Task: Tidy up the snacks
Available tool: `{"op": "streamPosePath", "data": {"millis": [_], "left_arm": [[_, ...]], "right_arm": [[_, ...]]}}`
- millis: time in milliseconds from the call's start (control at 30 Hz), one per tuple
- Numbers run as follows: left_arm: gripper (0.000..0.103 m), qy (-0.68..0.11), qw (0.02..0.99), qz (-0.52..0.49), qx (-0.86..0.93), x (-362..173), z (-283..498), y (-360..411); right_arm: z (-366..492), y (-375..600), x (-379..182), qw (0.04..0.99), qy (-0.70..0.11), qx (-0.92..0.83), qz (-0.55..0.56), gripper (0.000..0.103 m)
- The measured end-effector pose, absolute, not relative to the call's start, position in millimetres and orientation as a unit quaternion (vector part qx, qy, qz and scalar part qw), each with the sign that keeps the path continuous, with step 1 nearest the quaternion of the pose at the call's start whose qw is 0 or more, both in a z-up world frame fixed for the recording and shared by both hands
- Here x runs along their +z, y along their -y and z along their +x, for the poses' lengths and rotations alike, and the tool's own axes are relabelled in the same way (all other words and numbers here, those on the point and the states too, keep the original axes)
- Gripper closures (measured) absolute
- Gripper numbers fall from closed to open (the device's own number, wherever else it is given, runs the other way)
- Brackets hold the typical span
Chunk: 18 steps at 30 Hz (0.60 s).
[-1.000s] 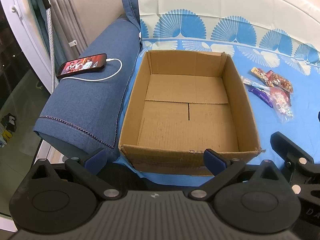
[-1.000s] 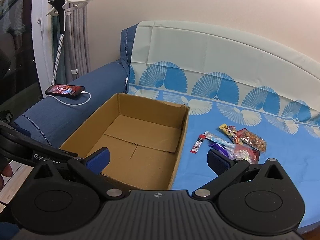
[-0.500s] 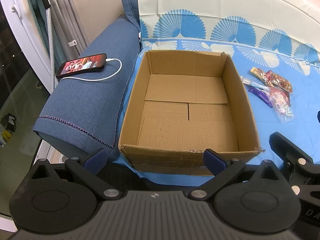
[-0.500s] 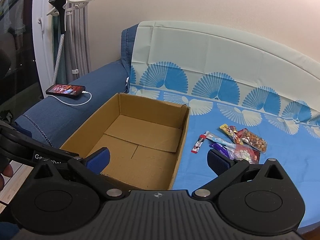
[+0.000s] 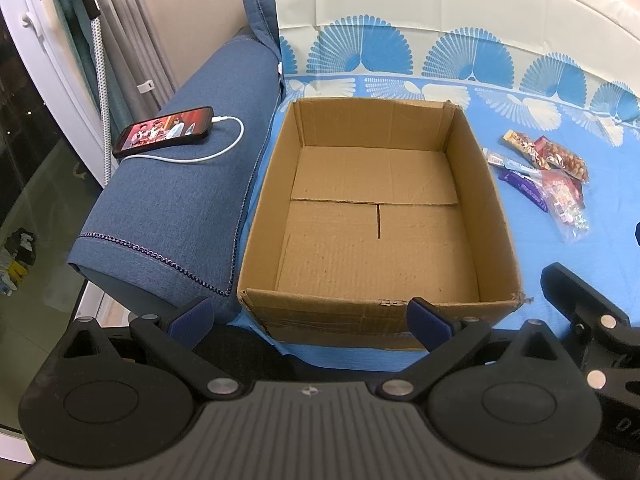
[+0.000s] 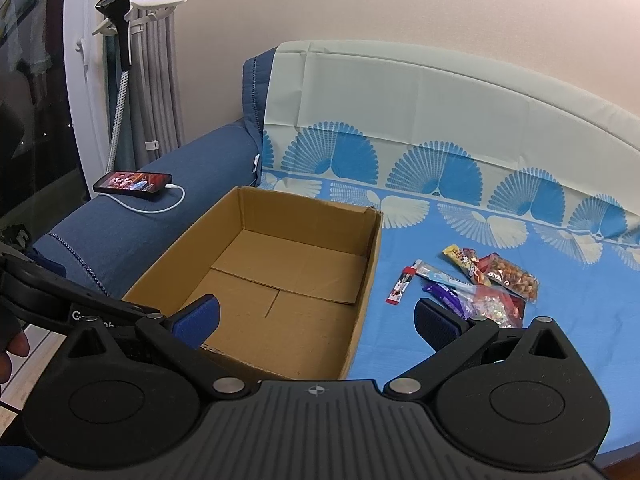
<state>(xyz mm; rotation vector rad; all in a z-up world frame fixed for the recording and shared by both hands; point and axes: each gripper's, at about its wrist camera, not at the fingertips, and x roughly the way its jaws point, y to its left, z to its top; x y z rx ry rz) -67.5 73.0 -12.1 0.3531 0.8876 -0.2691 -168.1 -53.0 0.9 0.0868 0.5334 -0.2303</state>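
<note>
An empty open cardboard box (image 5: 376,236) stands on the blue patterned sofa cover; it also shows in the right wrist view (image 6: 280,276). A small pile of snack packets (image 6: 476,284) lies on the cover to the box's right; in the left wrist view the pile (image 5: 548,176) is at the right edge. A red snack stick (image 6: 398,290) lies between box and pile. My left gripper (image 5: 308,316) is open and empty in front of the box's near wall. My right gripper (image 6: 316,320) is open and empty, above the box's near right corner.
A lit phone (image 5: 164,132) on a white charging cable lies on the blue sofa armrest (image 5: 180,200) left of the box. A phone stand (image 6: 120,12) and curtains are at the far left. The sofa back (image 6: 440,100) rises behind.
Almost nothing has moved. The right wrist view has drifted very slightly; both grippers stay open and empty.
</note>
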Motion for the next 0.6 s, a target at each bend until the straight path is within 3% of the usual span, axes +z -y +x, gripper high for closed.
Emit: {"op": "streamPosePath", "data": {"millis": [600], "left_arm": [[0.0, -0.424, 0.875, 0.188, -0.136, 1, -59, -33]], "right_arm": [[-184, 113, -9, 0.947, -0.246, -0.145, 0.15, 0.0]]}}
